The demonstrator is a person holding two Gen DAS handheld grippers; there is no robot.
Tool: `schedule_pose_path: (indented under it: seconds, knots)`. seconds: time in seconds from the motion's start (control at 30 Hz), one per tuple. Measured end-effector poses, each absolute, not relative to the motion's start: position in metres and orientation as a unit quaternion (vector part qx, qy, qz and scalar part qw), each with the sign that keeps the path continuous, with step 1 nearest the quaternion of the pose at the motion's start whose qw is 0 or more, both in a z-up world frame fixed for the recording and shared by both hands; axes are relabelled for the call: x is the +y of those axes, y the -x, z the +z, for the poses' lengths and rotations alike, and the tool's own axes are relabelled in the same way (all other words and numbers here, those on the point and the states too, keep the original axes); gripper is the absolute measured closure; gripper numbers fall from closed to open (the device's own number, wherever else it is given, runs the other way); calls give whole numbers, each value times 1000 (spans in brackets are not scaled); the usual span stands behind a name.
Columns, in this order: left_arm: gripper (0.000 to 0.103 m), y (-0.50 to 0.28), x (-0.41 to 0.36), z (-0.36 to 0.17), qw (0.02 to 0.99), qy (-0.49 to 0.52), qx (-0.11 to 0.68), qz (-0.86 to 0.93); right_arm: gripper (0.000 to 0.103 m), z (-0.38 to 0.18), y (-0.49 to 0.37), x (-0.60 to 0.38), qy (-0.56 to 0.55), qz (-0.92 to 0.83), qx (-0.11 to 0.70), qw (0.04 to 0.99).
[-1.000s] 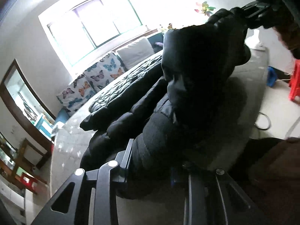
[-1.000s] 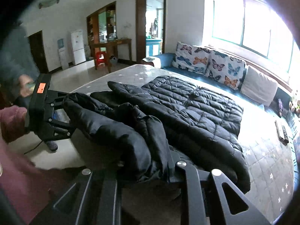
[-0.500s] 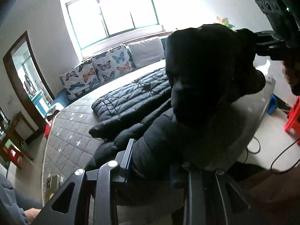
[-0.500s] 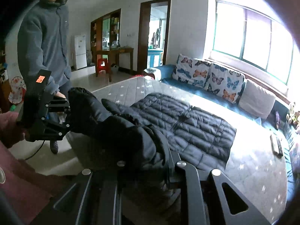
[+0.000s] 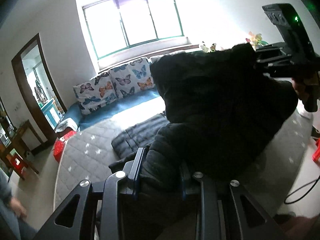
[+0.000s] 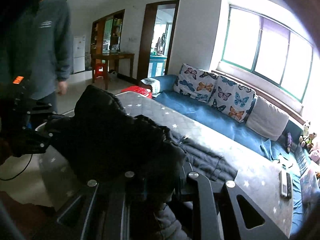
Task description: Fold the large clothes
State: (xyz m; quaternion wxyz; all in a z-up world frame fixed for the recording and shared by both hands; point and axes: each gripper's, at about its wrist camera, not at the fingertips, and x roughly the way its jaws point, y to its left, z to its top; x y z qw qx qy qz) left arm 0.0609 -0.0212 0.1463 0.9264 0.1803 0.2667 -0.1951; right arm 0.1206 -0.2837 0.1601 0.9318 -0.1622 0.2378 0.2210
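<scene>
- Here, on our left gripper [image 5: 160,172] the fingers [image 5: 138,164] pinch a thick fold of the black puffer jacket [image 5: 220,108], the cloth bunched between both pads.
- Our right gripper [image 6: 162,182] does the same: its fingers [image 6: 185,172] are closed on another edge of the jacket [image 6: 112,140], with padded cloth filling the gap.
- Between the two grips the jacket hangs as a dark, bulging fold, raised above the bed [image 6: 160,110]; its lower part lies flat on the grey, star-printed quilt, seen best from the right wrist.
- From the left wrist we see the right gripper at the upper right, a hand [image 5: 300,88] around its handle, touching the far edge of the raised cloth.
- From the right wrist the left gripper [image 6: 30,128] shows at the far left, dark and partly hidden.
- Beyond the bed runs a blue sofa [image 6: 200,112] with butterfly cushions [image 6: 230,96] and a plain white cushion [image 6: 268,118], under a green-framed window [image 6: 266,46].
- A remote control [image 6: 285,184] lies on the bed near the sofa.
- A person in a grey-blue top [image 6: 42,46] stands at the bed's far side.
</scene>
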Motion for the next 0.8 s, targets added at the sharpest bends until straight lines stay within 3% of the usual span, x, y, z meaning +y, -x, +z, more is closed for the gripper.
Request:
schedule_pose_path:
  seconds: [0.37,0.8]
  knots:
    - [72,-217,-48,153,926,-174,293,-160,81,148,-245,-288,185,172,277,927]
    - [68,-351,-87,75,881,-192,408,-143,81,64,-332,-304,130,141,424,885]
